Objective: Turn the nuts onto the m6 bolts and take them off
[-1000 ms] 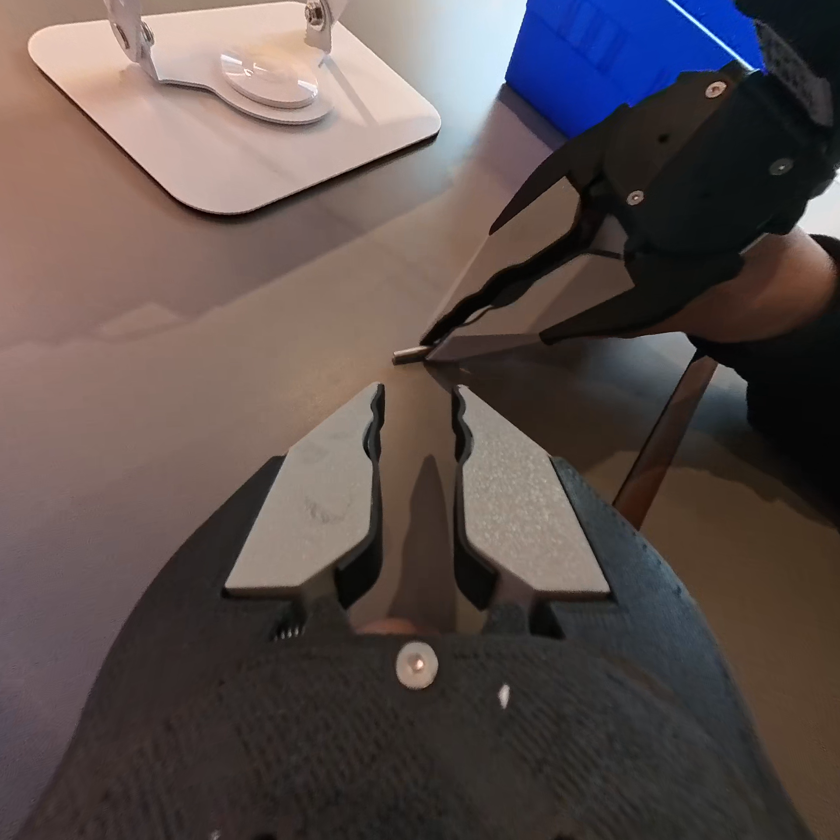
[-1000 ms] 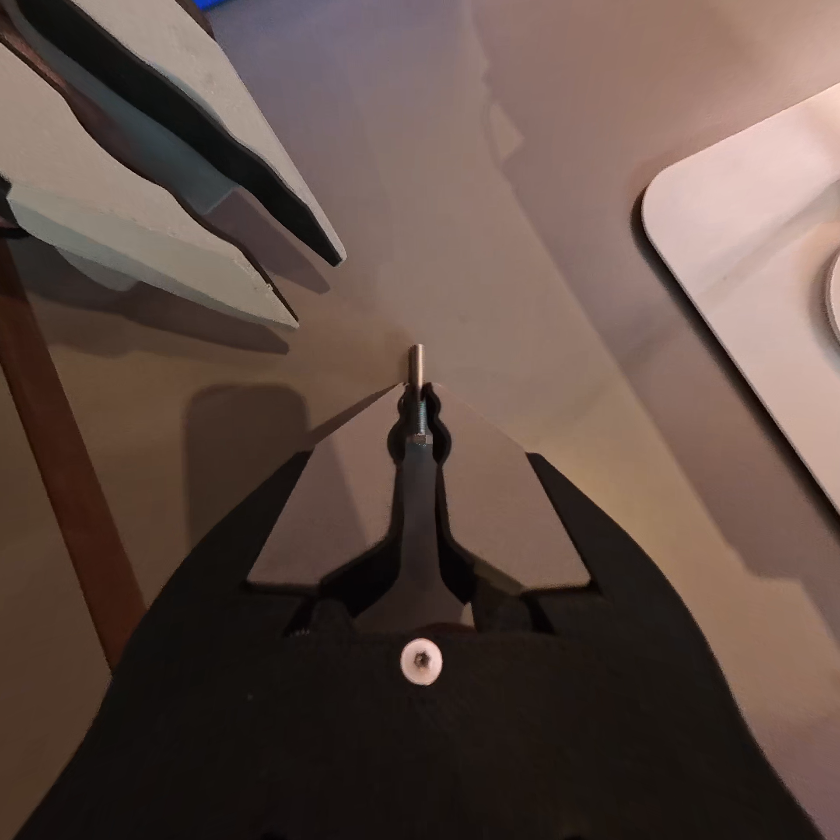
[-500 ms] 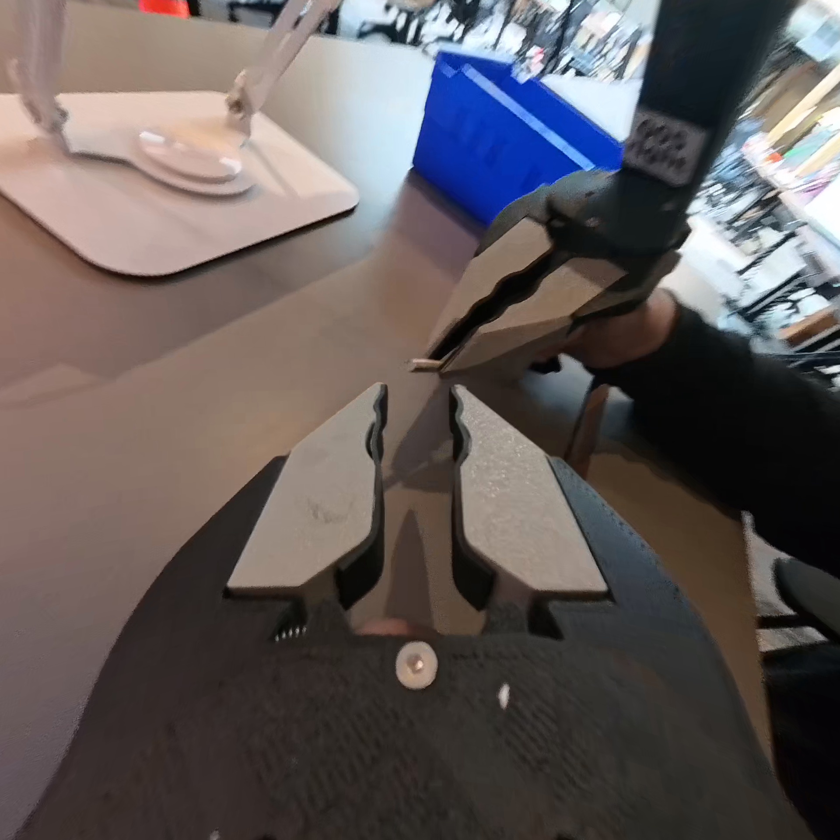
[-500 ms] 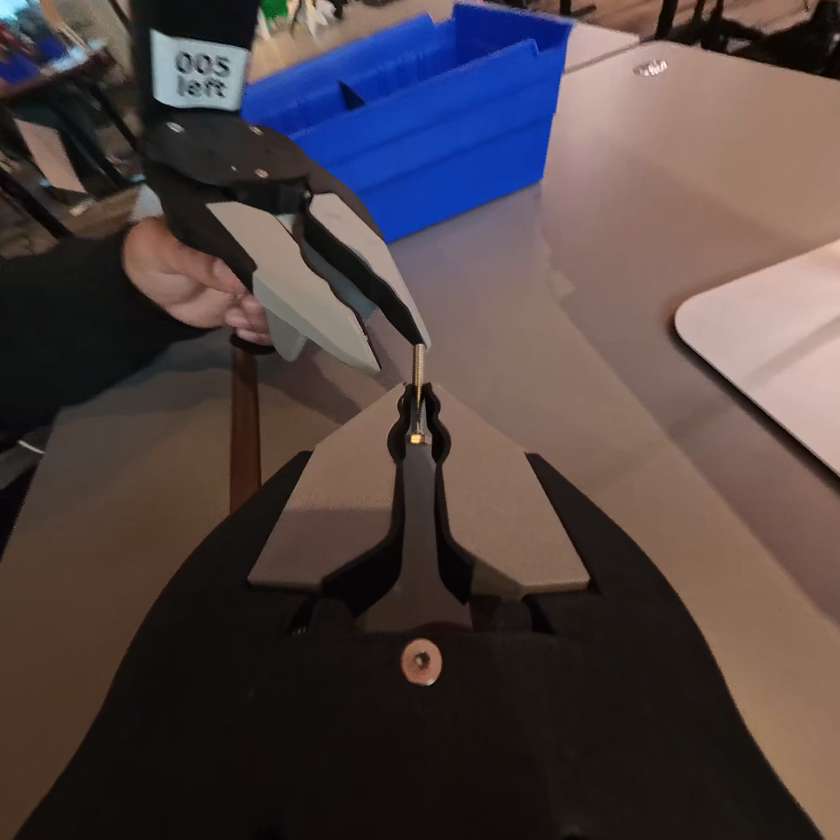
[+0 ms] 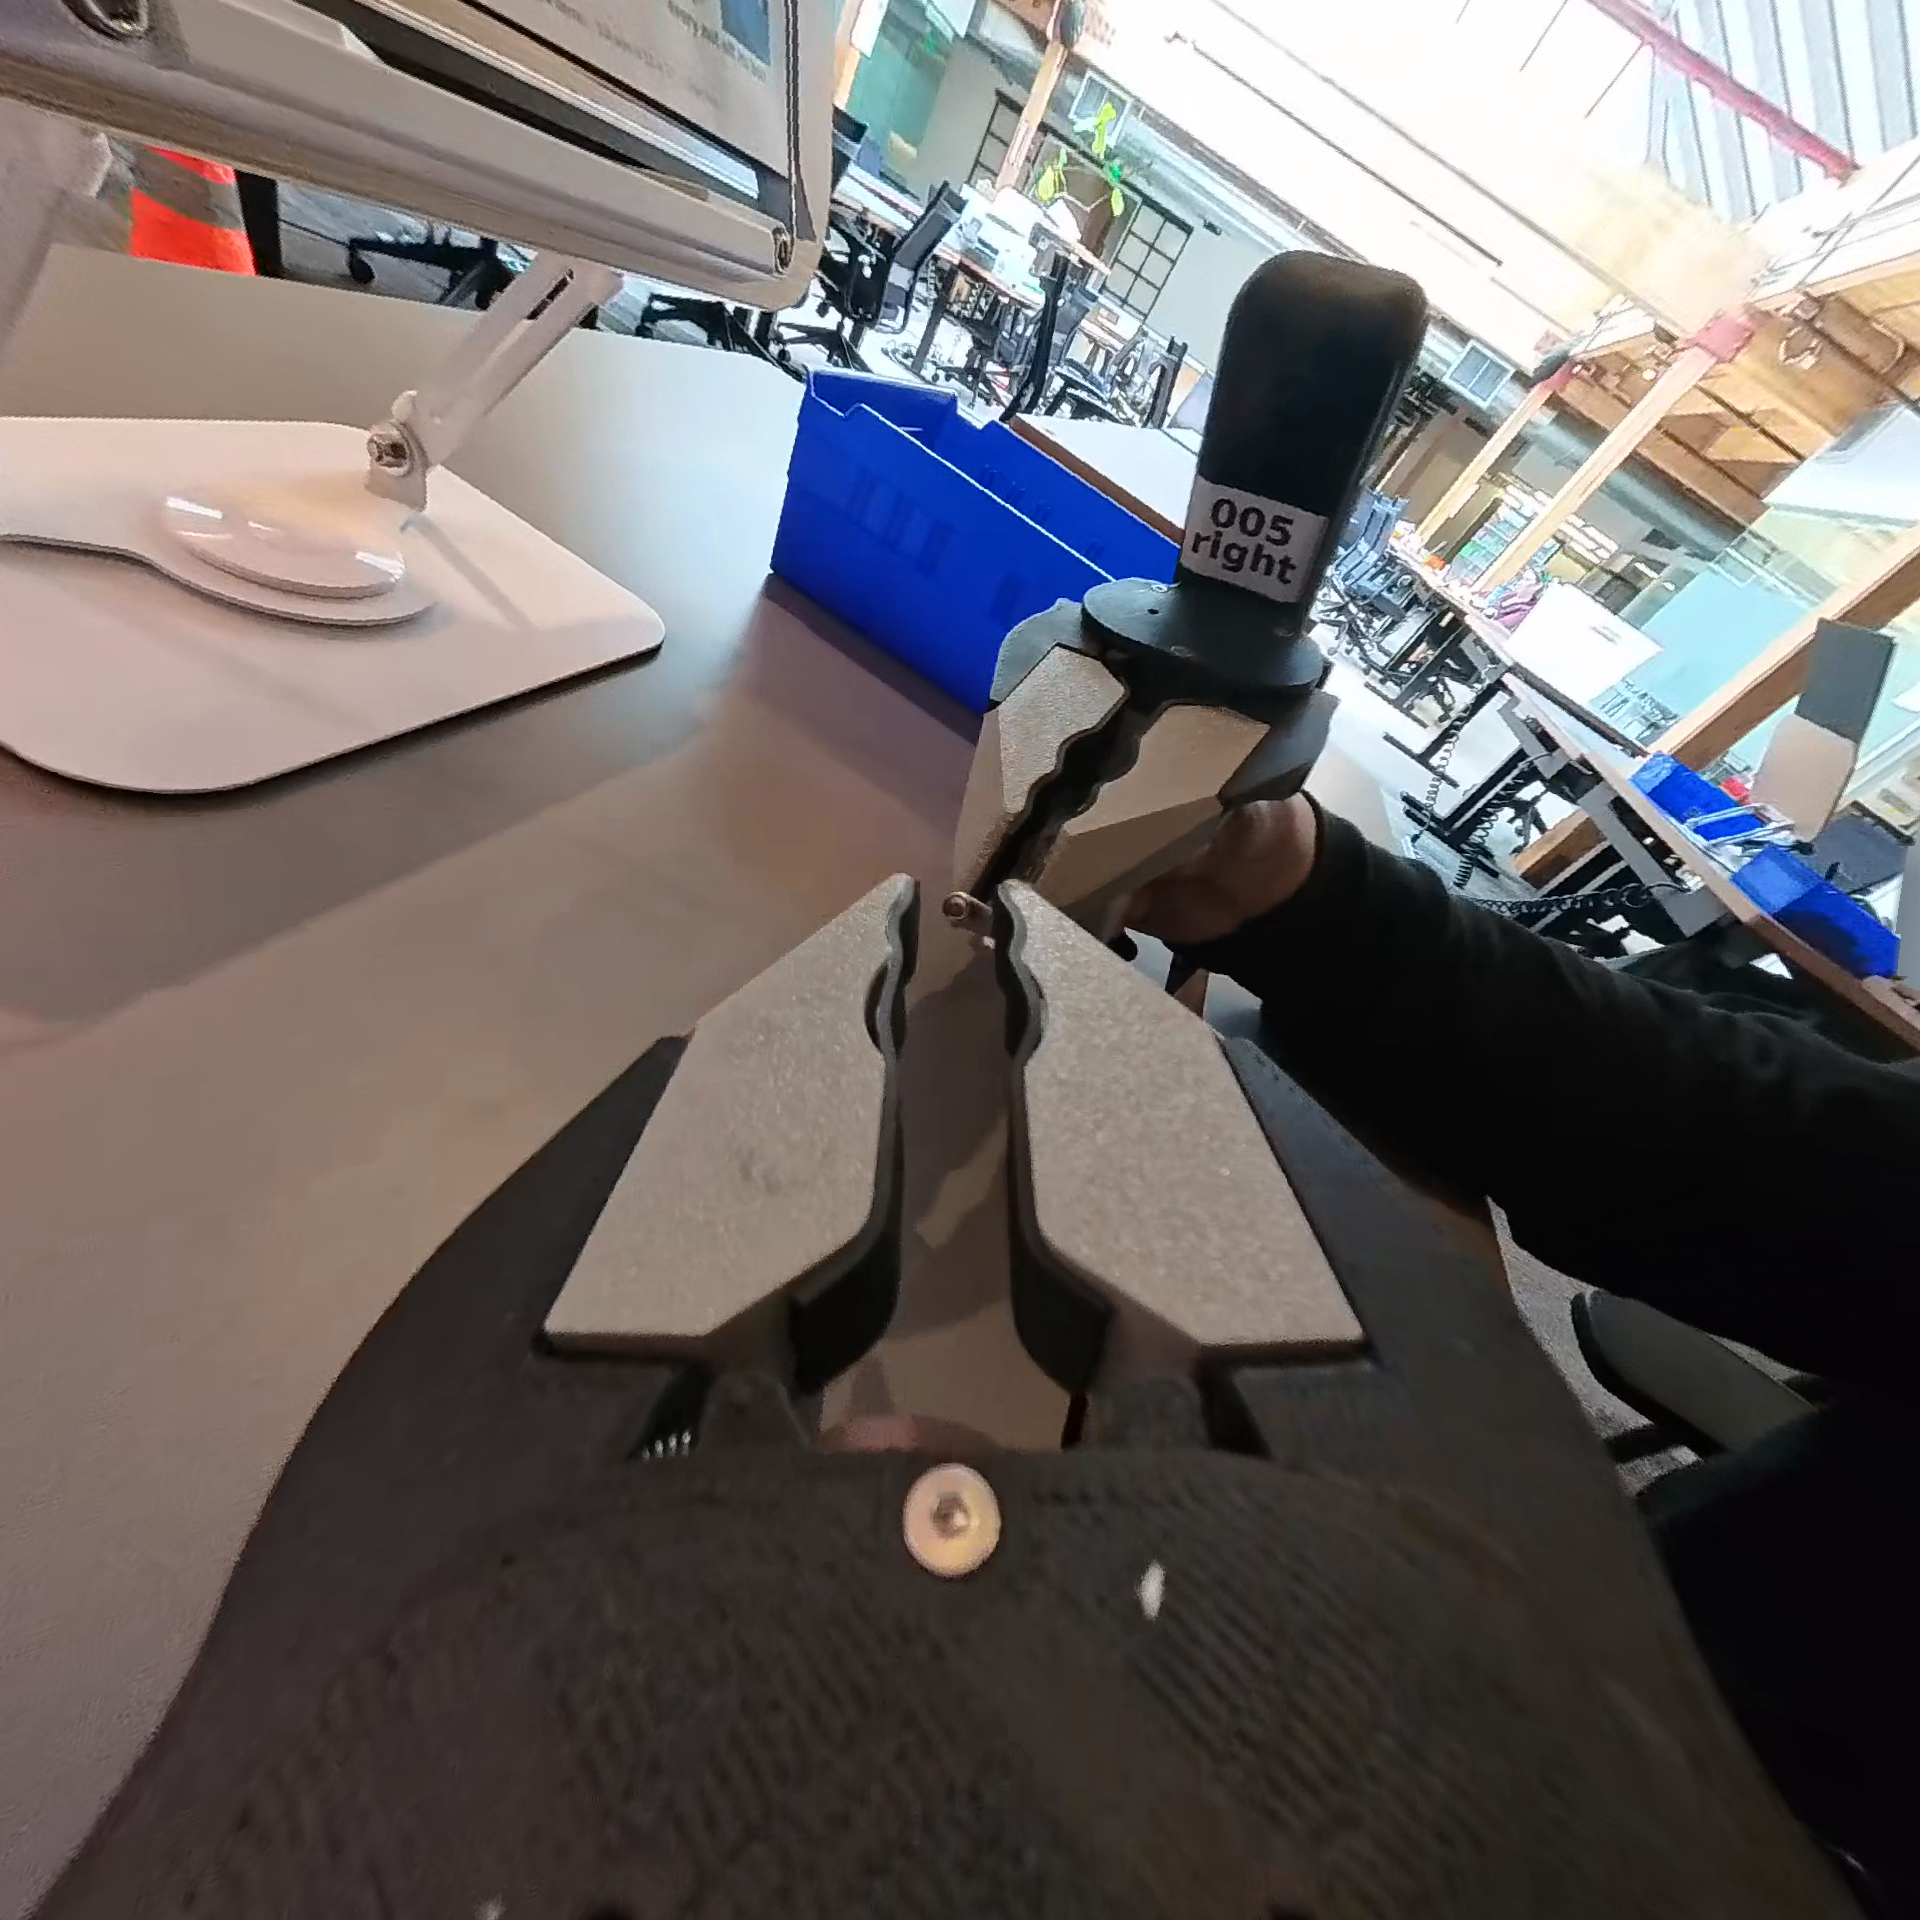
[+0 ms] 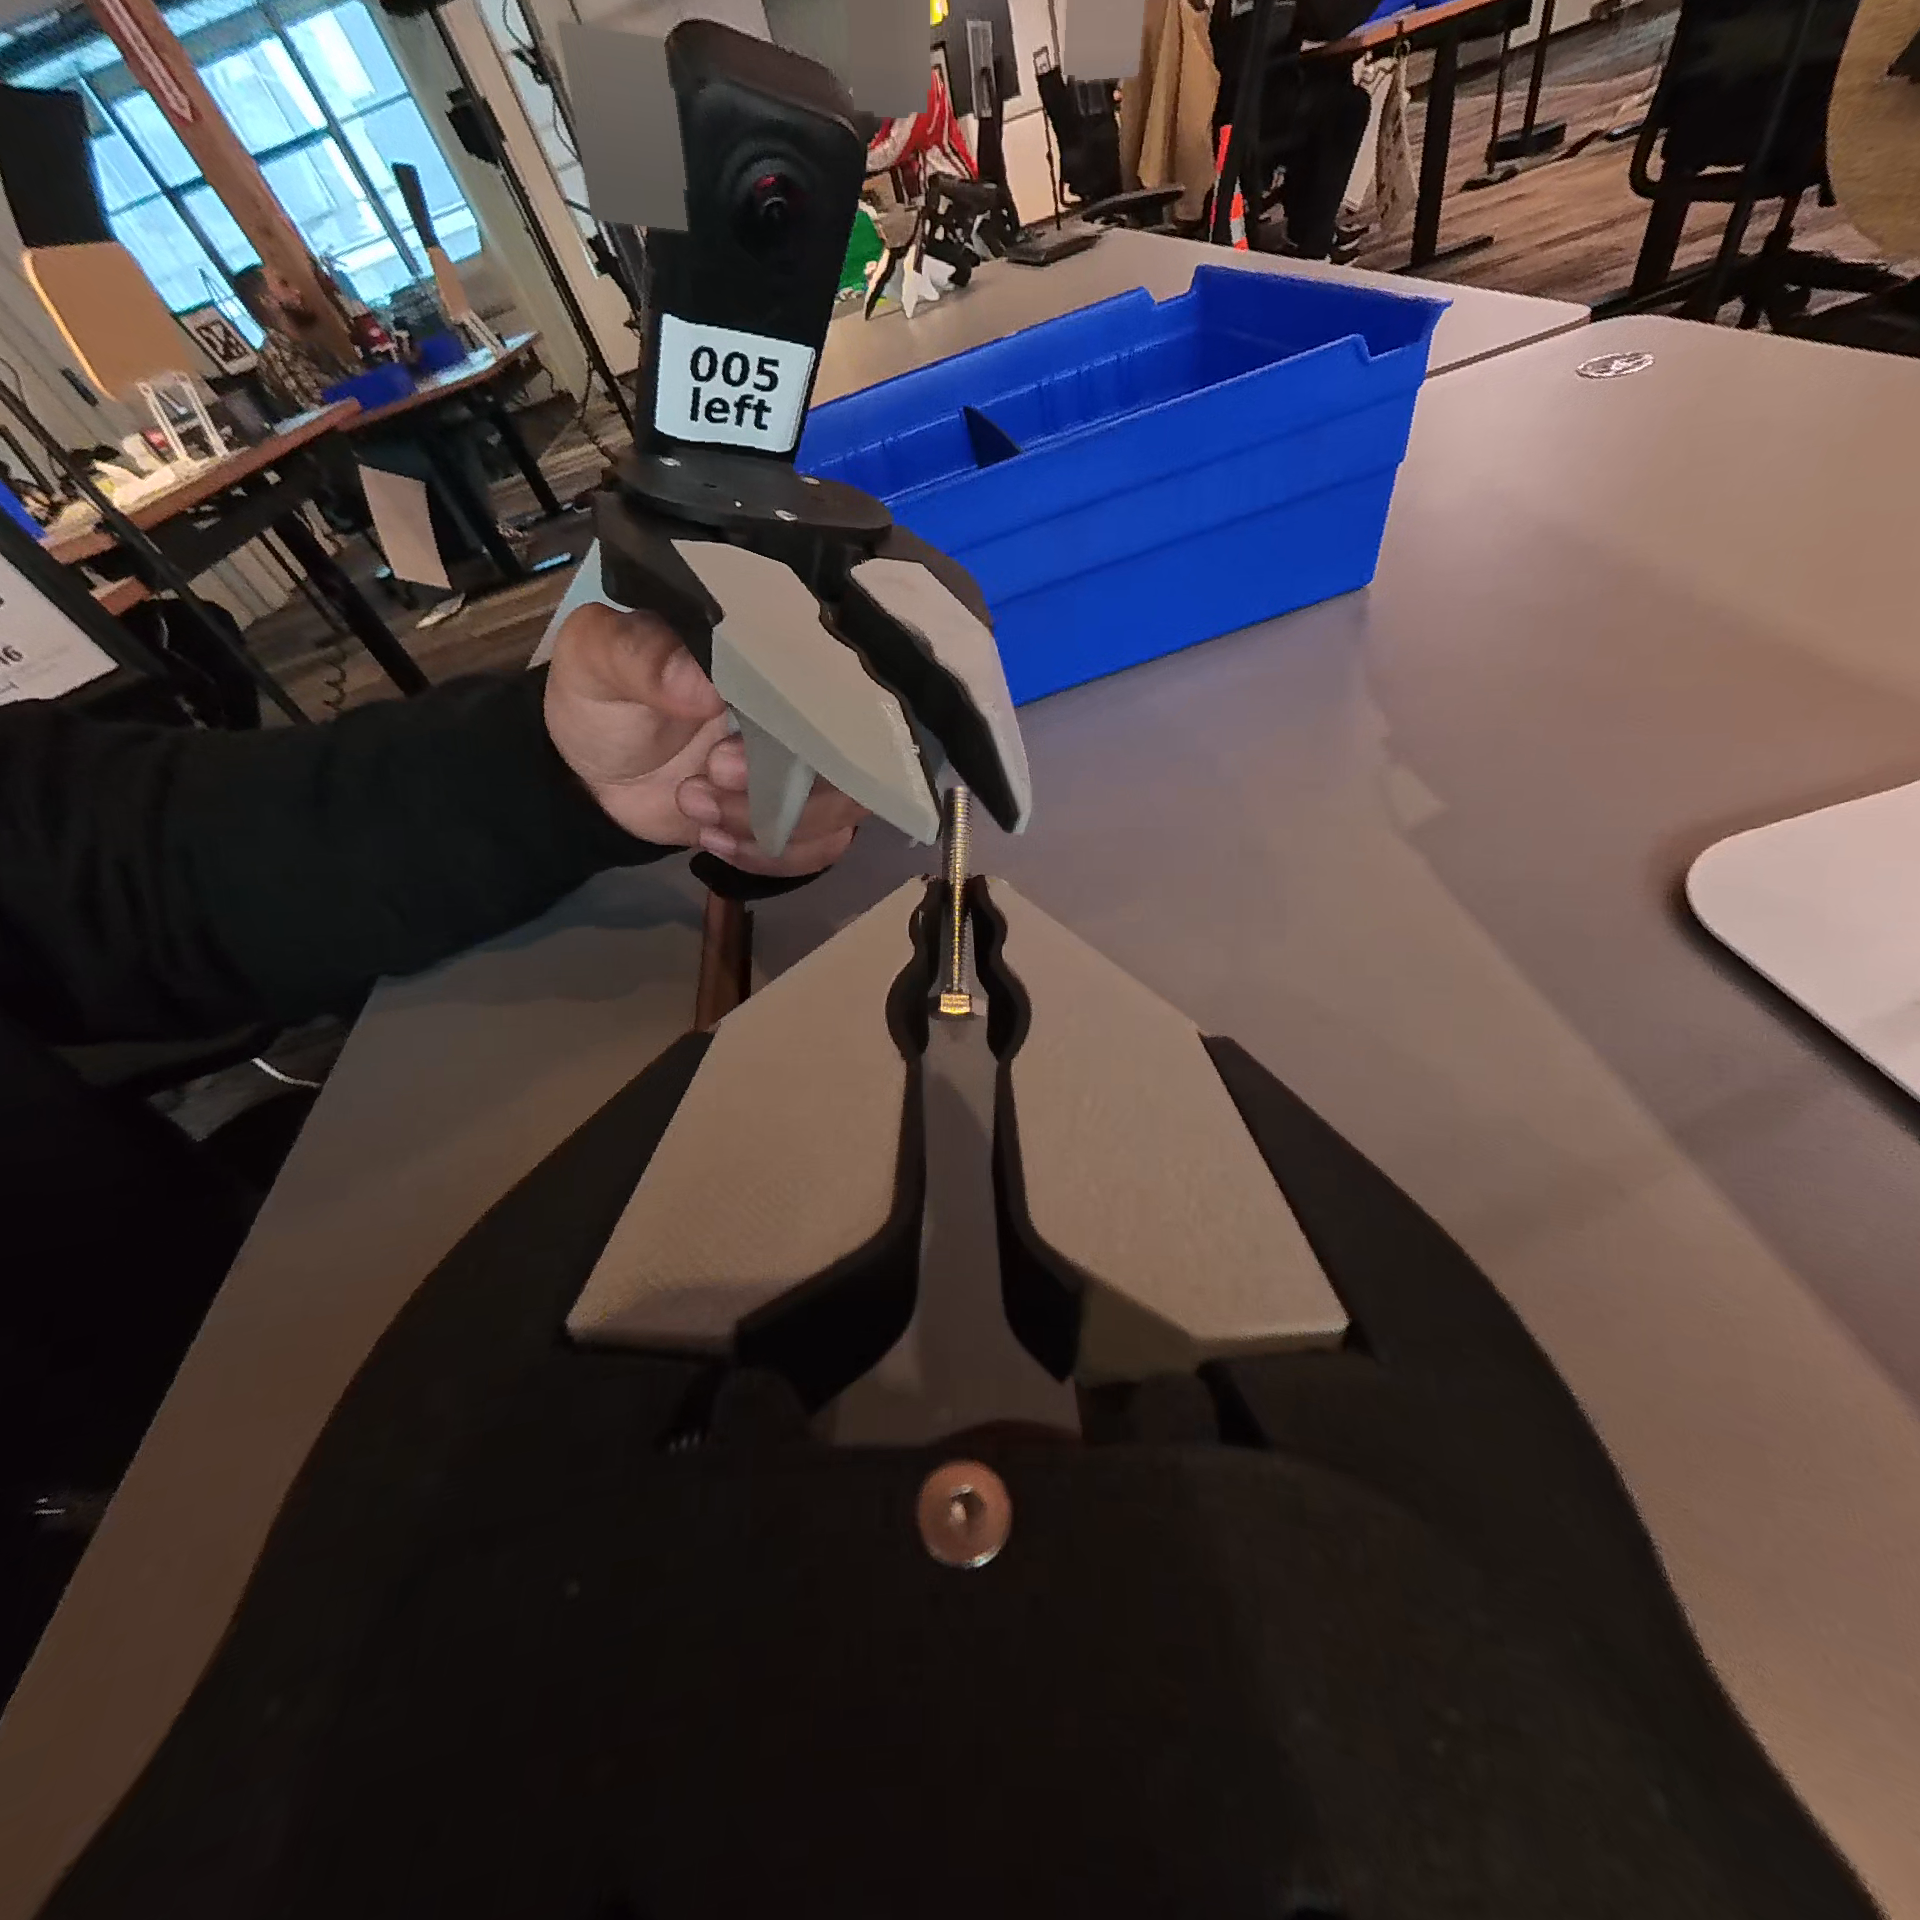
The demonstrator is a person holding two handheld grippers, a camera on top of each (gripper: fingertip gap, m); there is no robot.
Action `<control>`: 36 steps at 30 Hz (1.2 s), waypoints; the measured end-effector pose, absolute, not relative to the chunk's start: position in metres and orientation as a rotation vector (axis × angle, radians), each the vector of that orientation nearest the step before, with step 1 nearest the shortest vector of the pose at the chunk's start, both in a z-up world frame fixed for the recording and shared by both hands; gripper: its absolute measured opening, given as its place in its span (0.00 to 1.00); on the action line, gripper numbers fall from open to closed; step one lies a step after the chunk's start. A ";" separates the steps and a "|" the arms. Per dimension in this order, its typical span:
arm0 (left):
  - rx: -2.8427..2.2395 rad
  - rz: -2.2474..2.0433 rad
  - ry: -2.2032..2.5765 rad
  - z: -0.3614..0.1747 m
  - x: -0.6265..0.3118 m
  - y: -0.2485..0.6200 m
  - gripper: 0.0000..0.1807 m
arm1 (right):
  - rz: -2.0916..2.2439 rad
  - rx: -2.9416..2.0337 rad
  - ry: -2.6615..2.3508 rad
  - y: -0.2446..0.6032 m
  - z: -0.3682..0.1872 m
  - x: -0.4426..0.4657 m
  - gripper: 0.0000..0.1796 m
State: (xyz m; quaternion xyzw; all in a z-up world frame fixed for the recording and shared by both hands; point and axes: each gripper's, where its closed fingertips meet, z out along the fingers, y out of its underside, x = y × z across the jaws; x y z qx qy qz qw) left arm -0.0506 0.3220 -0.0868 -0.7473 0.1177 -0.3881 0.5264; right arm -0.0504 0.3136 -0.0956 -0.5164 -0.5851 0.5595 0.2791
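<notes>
While the right gripper [image 6: 956, 894] clamps a bolt [image 6: 956, 914] between its fingertips, the left gripper [image 5: 954, 914] stands open with nothing between its fingers, its tips brought up to the bolt's free end over a grey table [image 6: 1558, 831]. In the right wrist view the bolt lies along the line of the closed fingers, its head [image 6: 954, 1003] seated in a notch between them and its threaded shank pointing forward to the tips of the left gripper [image 6: 971, 821]. In the left wrist view the bolt's end [image 5: 956, 907] shows as a small metal tip in the gap between the spread left fingers [image 5: 790, 1101], with the right gripper [image 5: 1013, 862] behind it, held by a hand [image 5: 1226, 862] in a dark sleeve.

No nut can be seen on the shank, in either gripper or on the table nearby. Whether a nut has been taken off this bolt, or none has yet gone on, the pictures do not tell. As things lie, the bolt is bare and held off the table, and the left gripper holds nothing to thread onto it; by that reading the work on this bolt is at a break between steps, with a nut to be fetched or the bolt to be handed across or set down.

A blue bin [image 6: 1143, 468] with a divider stands farther back on the table; its contents are hidden from both cameras. A white stand [image 5: 312, 623] with a flat base sits off to one side, well apart from the grippers.
</notes>
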 end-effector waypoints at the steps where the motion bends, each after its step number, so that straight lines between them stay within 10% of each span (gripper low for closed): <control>1: -1.791 -0.930 0.284 -0.087 -0.050 0.322 0.06 | 1.508 -1.383 -1.570 0.313 -0.095 -0.050 0.01; 36: -1.745 -0.979 0.327 -0.076 -0.043 0.314 0.01 | 1.656 -1.345 -1.509 0.304 -0.084 -0.051 0.01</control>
